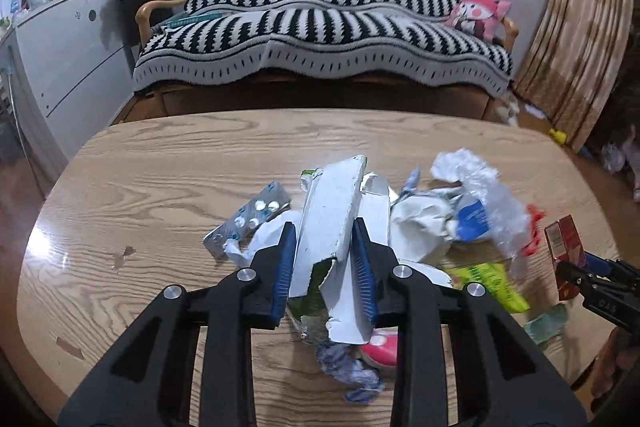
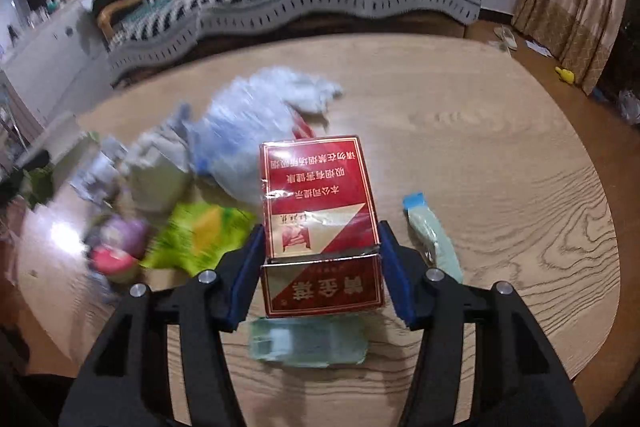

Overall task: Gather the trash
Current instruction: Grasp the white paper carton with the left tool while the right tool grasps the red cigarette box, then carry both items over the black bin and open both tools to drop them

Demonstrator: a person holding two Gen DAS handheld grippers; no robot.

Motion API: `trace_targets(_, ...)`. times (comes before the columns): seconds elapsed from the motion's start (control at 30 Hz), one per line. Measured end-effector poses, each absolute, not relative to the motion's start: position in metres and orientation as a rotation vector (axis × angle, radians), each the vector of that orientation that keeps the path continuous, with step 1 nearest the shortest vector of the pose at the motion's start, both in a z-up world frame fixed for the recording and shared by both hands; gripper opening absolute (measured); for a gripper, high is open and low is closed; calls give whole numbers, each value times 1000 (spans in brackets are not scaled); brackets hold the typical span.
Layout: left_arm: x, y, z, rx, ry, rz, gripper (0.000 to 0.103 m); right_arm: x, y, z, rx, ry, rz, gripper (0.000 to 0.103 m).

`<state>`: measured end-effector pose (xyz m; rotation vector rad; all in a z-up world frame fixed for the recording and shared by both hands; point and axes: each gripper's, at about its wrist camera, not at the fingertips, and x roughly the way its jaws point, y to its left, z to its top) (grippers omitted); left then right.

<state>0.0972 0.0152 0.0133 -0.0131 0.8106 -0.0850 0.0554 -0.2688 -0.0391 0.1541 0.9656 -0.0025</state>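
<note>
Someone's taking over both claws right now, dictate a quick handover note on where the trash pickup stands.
Left claw: shut on the torn white carton, lifted over the pile.
Right claw: pads against the red cigarette box; it looks gripped.
Still on the wooden table: blister pack, clear plastic bag, green wrapper, crumpled paper, pale green packets, pink item.
Done: two pieces picked up. Left: bin both, clear the rest. No bin in view.

Trash pile sits mid wooden oval desk [image 1: 160, 163]; torn white cardboard carton [image 1: 336, 211] left of red cigarette pack [image 2: 320, 211], striped-blanket sofa [image 1: 320, 19] behind.
</note>
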Motion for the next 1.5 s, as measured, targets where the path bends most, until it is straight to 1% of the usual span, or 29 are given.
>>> trace_targets(0.1,89,7,20,-25,795,-119,28,52,-281,-28,260,981,37,55)
trace_targets(0.17,85,-2,25,-29,784,-152,28,44,-285,-19,204,953,-6,55)
trace_targets(0.27,79,-25,28,-12,775,-202,28,22,-302,-16,198,939,-46,55)
trace_targets(0.37,72,-59,29,4,777,-287,28,-9,-334,-15,194,920,-135,55)
trace_targets(0.53,48,-137,25,49,774,-460,28,-69,-410,-17,239,881,-288,55)
trace_targets(0.63,20,-194,24,85,750,-574,28,-116,-465,-25,281,868,-407,55)
trace_targets(0.77,-16,-273,14,131,752,-716,28,-174,-537,-51,360,887,-531,55)
trace_targets(1.0,-83,-394,-24,200,826,-961,28,-235,-615,-111,513,1004,-598,55)
trace_targets(1.13,-108,-439,-51,257,855,-1037,28,-252,-644,-136,599,1041,-597,55)
trace_targets(1.33,-115,-468,-71,289,873,-1057,28,-250,-649,-143,619,1058,-591,57)
trace_targets(1.37,-114,-472,-72,291,871,-1057,28,-249,-648,-144,617,1056,-590,61)
trace_targets(1.4,-112,-475,-73,290,871,-1059,28,-247,-646,-143,618,1052,-592,72)
trace_targets(1.43,-110,-477,-74,285,873,-1062,28,-250,-647,-142,619,1046,-599,76)
trace_targets(1.5,-110,-482,-76,284,881,-1080,28,-257,-649,-138,623,1032,-615,78)
